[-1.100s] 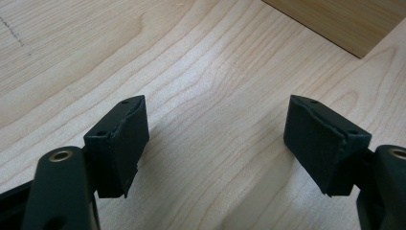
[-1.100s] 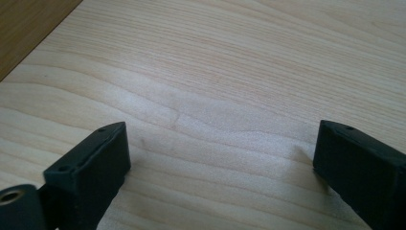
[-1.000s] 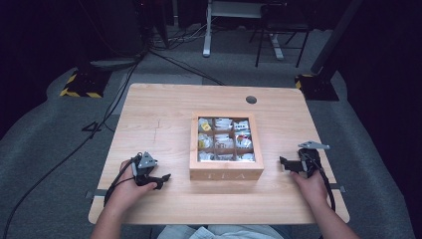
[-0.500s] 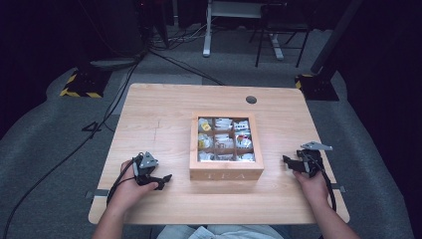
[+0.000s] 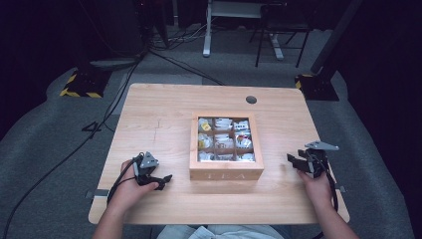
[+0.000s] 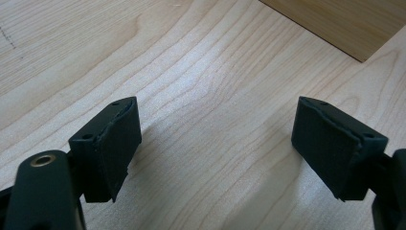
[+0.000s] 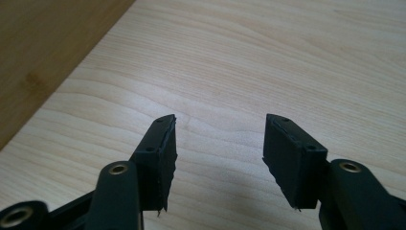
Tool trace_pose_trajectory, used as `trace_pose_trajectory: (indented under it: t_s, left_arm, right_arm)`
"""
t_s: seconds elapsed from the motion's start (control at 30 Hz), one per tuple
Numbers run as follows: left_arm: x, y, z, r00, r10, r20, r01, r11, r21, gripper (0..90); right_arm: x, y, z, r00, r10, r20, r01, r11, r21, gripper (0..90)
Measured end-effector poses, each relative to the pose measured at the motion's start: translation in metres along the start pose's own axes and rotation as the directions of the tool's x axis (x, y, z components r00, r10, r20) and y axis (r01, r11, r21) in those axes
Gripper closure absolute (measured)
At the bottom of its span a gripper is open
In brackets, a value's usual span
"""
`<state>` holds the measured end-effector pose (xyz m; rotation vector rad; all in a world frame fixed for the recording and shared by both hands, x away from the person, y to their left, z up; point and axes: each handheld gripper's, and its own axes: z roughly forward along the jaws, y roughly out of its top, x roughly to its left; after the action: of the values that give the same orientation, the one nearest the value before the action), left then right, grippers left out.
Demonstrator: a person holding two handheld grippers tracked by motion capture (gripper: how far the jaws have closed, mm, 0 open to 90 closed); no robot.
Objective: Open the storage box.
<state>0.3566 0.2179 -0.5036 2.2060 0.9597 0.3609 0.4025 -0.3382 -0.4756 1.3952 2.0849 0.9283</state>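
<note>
A light wooden table (image 5: pixel 164 114) carries a wooden tea box (image 5: pixel 226 172) at its middle, its glass-topped lid showing nine compartments of tea packets (image 5: pixel 224 141). The left gripper (image 5: pixel 161 180) rests on the table just beside the box's near left corner, jaws spread wide with nothing between them, held in the person's left hand (image 5: pixel 127 189). The right gripper (image 5: pixel 294 162) sits near the box's right side, jaws parted and empty, gripped by the right hand (image 5: pixel 316 184). A round grommet (image 5: pixel 251 99) marks the far edge
</note>
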Motion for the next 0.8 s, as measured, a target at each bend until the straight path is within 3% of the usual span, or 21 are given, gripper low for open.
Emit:
trace_pose_trajectory:
  t_s: [0.17, 0.53, 0.8]
  left_arm:
    - [0.0, 0.0, 0.0, 1.0, 0.0, 0.0, 0.0, 1.0, 0.0, 18.0]
    - [0.0, 0.0, 0.0, 1.0, 0.001, 0.0, -0.001, 1.0, 0.0, 18.0]
    - [0.0, 0.0, 0.0, 1.0, 0.0, 0.0, 0.0, 1.0, 0.0, 18.0]
  right_arm:
    - [0.005, 0.004, -0.012, 0.9999, -0.003, -0.014, 0.002, 1.0, -0.03, 45.9]
    - [0.027, 0.012, -0.032, 0.996, -0.086, -0.024, 0.084, 0.993, -0.085, 46.7]
    - [0.046, 0.018, -0.042, 0.9879, -0.1, -0.119, 0.088, 0.991, -0.106, 49.9]
